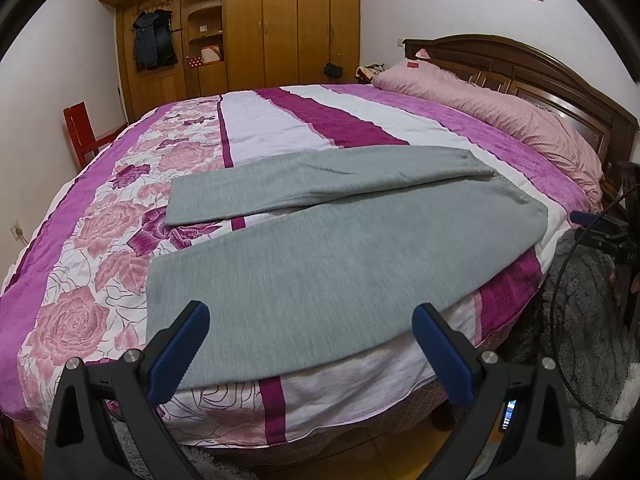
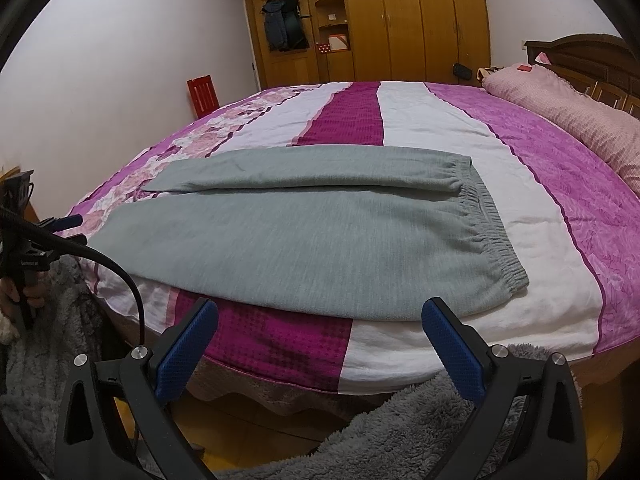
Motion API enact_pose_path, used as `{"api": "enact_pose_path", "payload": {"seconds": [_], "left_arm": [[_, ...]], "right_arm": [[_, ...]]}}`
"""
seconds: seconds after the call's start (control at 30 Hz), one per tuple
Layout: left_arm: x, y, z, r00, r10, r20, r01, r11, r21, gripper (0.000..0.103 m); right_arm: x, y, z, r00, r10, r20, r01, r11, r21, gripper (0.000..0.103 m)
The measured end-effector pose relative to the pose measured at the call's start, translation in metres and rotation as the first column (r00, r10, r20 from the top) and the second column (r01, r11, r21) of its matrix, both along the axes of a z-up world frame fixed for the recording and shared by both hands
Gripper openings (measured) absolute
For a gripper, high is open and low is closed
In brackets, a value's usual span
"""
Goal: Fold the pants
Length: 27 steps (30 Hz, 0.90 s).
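Observation:
Grey pants (image 1: 320,264) lie flat on the bed, legs spread in a V toward the left and the elastic waistband (image 2: 484,232) at the right. My left gripper (image 1: 310,320) is open and empty, hovering over the hem end of the near leg at the bed's front edge. My right gripper (image 2: 320,316) is open and empty, just short of the near edge of the pants close to the waistband. The far leg (image 1: 280,184) lies further back on the bed. The right gripper (image 1: 600,232) shows at the right edge of the left wrist view.
The bed has a pink, purple and white floral cover (image 1: 100,240). Pink pillows (image 1: 500,104) lie against a dark wooden headboard (image 1: 520,64). A wooden wardrobe (image 1: 260,24) stands behind, a red chair (image 1: 84,128) at far left. Grey fluffy fabric (image 2: 400,432) lies below the bed edge.

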<state>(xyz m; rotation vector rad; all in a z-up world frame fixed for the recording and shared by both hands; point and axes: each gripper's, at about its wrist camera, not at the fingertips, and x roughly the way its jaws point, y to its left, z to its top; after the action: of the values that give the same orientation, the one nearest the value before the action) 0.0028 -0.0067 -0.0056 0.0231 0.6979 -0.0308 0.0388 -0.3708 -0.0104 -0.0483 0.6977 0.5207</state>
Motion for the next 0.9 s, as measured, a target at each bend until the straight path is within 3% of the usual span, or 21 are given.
{"api": "enact_pose_path", "payload": {"seconds": [0.9], "left_arm": [[0.0005, -0.0009, -0.0021, 1.0, 0.001, -0.007, -0.001, 1.0, 0.001, 0.103]], "right_arm": [[0.0002, -0.0001, -0.0009, 1.0, 0.002, 0.0, -0.002, 1.0, 0.002, 0.101]]}}
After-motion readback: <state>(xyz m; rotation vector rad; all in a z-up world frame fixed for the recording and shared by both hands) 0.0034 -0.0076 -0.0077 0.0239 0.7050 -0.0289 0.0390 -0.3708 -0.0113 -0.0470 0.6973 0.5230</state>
